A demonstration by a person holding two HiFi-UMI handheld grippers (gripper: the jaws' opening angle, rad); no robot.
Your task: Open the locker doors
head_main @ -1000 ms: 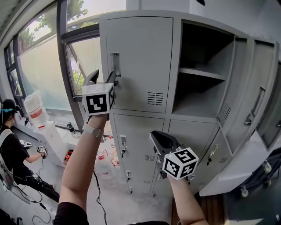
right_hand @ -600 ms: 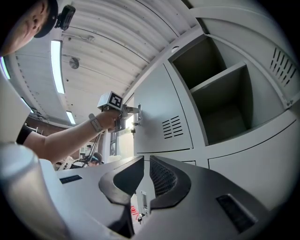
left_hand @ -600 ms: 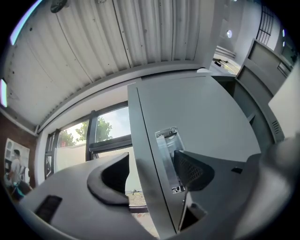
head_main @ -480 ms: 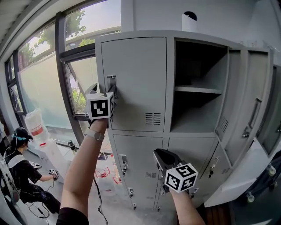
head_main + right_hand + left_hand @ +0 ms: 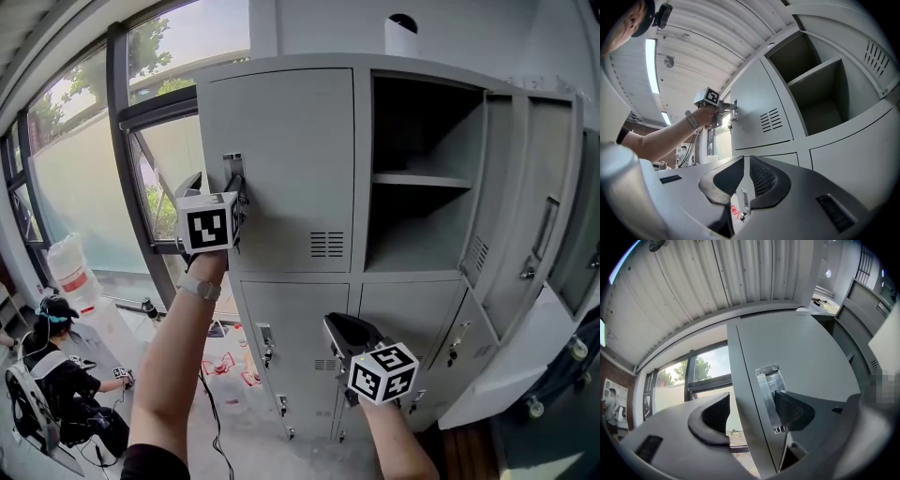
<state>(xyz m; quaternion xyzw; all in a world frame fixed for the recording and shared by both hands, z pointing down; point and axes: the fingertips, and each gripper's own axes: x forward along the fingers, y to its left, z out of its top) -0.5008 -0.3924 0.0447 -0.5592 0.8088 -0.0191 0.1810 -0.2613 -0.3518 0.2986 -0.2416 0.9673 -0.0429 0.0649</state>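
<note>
**Item:** locker [image 5: 361, 272], grey sheet steel, vented doors. It stands dead ahead in the head view, running from nine to three o'clock.

**Step in hand:** we judge this the taking hold of the upper-left door [image 5: 281, 159], at eleven o'clock. It looks shut or barely cracked; we cannot tell which. The left hand-held gripper [image 5: 219, 181] is released, and its jaws have just been opening wide. They straddle the door's left edge, and the handle [image 5: 768, 392] lies just beside the right pad [image 5: 792, 411], with no squeeze on it.

**Next move, as we reckon it:** clench on the handle, then draw the door outward. The hinges are probably on the right, as on its neighbour.

**Condition:**
- The upper-right compartment [image 5: 422, 216], at one o'clock, is already open and has one shelf [image 5: 417, 180]. Its door [image 5: 511, 187] is swung toward three o'clock.
- The lower doors [image 5: 291, 328], at six o'clock, are shut, each with a small latch [image 5: 263, 337].

**Right hand-held gripper** [image 5: 743, 173]: at five o'clock, clenched almost shut on nothing, held apart from the lower doors.
</note>
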